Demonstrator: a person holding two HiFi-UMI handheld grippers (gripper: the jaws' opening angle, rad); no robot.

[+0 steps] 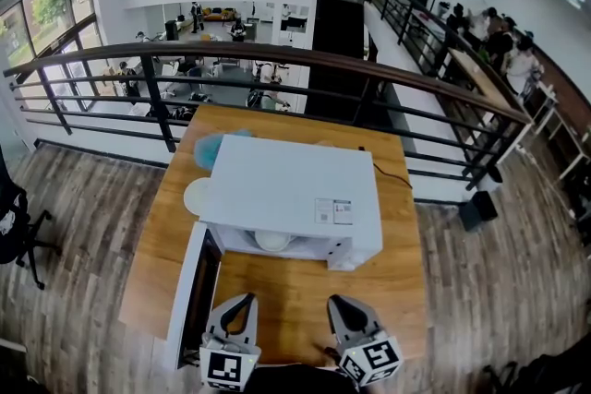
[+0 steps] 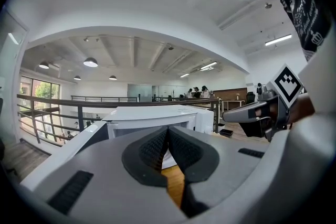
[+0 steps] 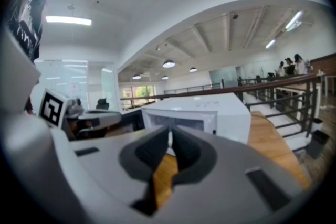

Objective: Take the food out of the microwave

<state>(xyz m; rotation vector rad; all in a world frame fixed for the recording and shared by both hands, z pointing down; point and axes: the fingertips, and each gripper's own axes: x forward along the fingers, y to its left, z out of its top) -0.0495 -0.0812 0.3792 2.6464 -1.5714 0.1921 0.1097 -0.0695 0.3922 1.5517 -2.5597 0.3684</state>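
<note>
While the left tool [image 1: 246,300] and right tool [image 1: 336,302] hang closed and empty over the bench [image 1: 305,286], the white dish [image 1: 274,241] inside the open microwave [image 1: 286,185] looks rigid, slick and breakable, best pinched at its rim.

table [image 1: 397,272]: wooden | railing [image 1: 277,55]: behind table | white plate [image 1: 197,196]: on table | chair [image 1: 18,231]: far left
</note>
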